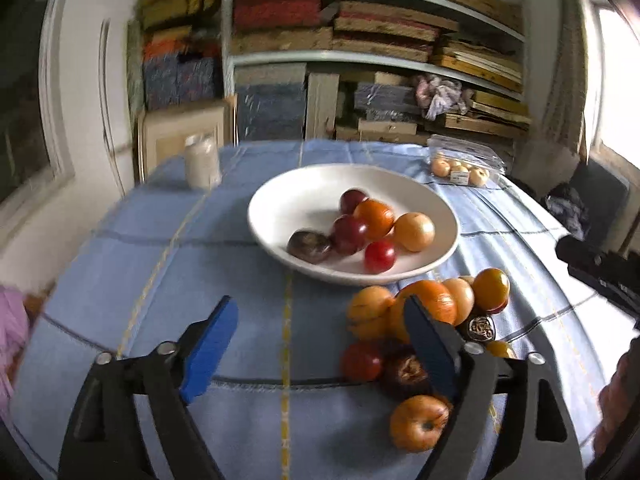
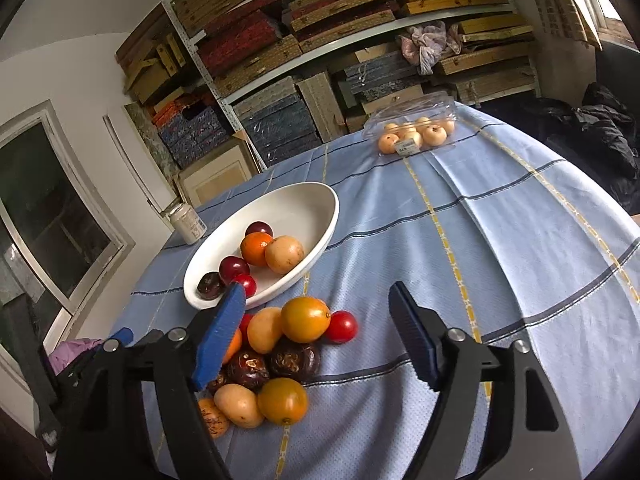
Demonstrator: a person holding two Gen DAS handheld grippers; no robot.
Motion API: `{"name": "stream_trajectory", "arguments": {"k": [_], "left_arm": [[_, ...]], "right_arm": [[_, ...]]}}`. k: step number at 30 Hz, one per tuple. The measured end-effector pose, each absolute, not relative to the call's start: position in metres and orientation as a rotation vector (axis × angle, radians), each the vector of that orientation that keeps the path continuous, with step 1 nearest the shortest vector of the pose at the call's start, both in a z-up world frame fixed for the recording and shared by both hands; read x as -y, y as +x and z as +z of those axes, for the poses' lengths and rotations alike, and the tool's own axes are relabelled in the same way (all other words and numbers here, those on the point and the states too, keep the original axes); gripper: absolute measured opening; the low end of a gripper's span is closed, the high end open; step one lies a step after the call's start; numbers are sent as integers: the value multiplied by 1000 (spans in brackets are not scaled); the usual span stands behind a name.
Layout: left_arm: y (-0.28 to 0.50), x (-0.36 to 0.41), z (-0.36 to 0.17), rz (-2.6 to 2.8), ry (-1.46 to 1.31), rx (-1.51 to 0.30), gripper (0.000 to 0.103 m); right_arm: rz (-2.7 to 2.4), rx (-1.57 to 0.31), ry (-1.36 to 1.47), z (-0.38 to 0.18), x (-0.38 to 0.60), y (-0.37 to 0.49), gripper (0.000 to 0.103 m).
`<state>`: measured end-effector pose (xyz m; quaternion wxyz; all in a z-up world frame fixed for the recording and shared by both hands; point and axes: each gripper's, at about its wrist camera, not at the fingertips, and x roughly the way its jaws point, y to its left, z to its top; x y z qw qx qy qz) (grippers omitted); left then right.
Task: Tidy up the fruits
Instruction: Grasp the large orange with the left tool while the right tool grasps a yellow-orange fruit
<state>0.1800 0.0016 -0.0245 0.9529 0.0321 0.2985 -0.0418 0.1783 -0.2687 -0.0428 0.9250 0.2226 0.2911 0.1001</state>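
Observation:
A white bowl (image 1: 280, 184) (image 2: 328, 216) stands on the blue checked tablecloth and holds several fruits: dark red, orange and yellow ones. In front of it lies a loose pile of fruit (image 1: 432, 304) (image 2: 304, 320), orange, yellow, red and dark brown. My left gripper (image 1: 320, 304) is open over bare cloth, and its right finger (image 1: 428, 344) stands in front of the pile's left side. My right gripper (image 2: 317, 288) is open above the pile with nothing between its pads. Its left finger (image 2: 220, 332) covers part of the pile and the bowl's near rim.
A pale jar (image 1: 202, 162) (image 2: 188, 224) stands left of the bowl. A clear plastic box of pale round fruits (image 1: 464, 170) (image 2: 412, 132) sits at the far right of the table. Shelves of stacked boxes fill the back wall. Dark clothing (image 2: 600, 132) lies beyond the table's right edge.

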Motion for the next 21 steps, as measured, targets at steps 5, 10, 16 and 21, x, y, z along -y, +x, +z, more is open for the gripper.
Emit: {"name": "stream_trajectory", "arguments": {"k": [5, 10, 16, 21], "left_arm": [[179, 33, -27, -80, 193, -565, 96], [197, 48, -37, -81, 218, -609, 96], [213, 45, -46, -116, 153, -669, 95], [217, 50, -54, -163, 156, -703, 80]], "right_arm": [[202, -604, 473, -43, 270, 179, 76], [201, -610, 478, -44, 272, 181, 76], [199, -626, 487, -46, 272, 184, 77], [193, -637, 477, -49, 270, 186, 77]]}}
